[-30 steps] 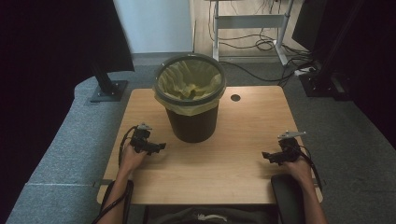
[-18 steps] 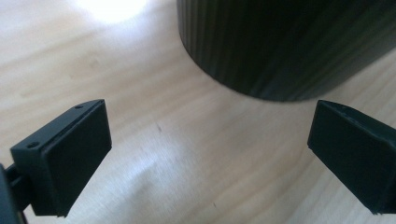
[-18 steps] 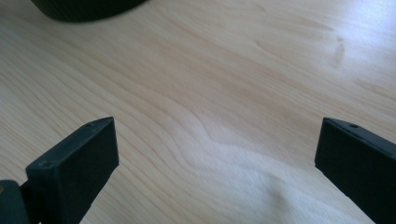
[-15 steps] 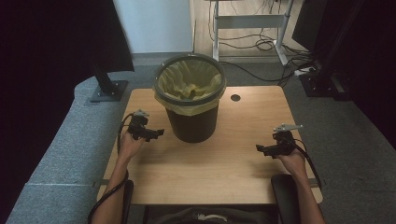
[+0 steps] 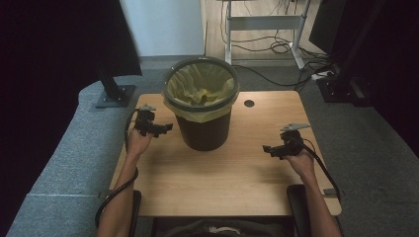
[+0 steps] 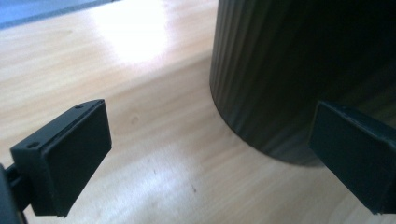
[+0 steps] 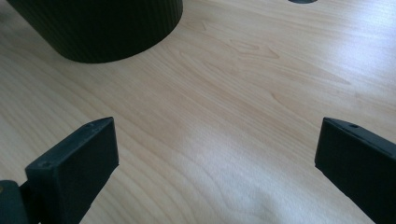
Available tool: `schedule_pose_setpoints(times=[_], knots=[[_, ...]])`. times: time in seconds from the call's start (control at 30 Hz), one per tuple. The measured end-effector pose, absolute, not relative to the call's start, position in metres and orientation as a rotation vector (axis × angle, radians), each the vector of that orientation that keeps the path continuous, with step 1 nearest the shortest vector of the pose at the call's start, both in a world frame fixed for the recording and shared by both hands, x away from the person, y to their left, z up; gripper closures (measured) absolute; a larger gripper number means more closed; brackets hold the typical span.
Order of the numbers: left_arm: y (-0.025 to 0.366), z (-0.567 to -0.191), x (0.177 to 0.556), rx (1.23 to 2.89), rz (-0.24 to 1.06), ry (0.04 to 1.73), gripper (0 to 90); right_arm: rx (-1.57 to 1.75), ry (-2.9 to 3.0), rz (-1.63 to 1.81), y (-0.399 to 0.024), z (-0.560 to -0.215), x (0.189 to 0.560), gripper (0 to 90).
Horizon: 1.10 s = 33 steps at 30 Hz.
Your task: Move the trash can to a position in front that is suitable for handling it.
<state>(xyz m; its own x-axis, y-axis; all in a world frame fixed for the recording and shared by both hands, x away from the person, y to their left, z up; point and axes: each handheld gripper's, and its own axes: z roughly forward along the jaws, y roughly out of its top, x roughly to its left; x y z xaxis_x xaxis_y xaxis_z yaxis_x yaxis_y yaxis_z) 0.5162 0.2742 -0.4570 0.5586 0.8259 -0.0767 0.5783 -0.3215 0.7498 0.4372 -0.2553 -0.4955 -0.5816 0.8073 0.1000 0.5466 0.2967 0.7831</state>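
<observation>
Both grippers have crept forward since the earlier frames, the left gripper now just beside the dark bin standing mid-table with its yellow liner folded over the rim, the right gripper nearer but well apart from it. Each has its jaws spread wide and empty. Approaching unevenly, the left jaw could likely nudge the light bin across the table before the right arrives. Both forearms reach in low, jaws turned inward toward the bin.
</observation>
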Motion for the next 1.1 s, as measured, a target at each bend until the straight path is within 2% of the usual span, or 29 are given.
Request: schedule_pose_setpoints(times=[0.37,0.7,1.1], knots=[[0.273,-0.445,0.539,1.987,0.432,1.138,0.0,1.242,2.25,1.149,-0.229,-0.488,0.467,0.0],[0.262,-0.446,0.543,1.993,0.445,1.127,0.0,1.246,2.234,1.191,-0.208,-0.483,0.497,0.0],[0.228,-0.447,0.54,2.016,0.389,1.043,0.0,1.279,2.158,1.199,-0.206,-0.477,0.526,0.0]])
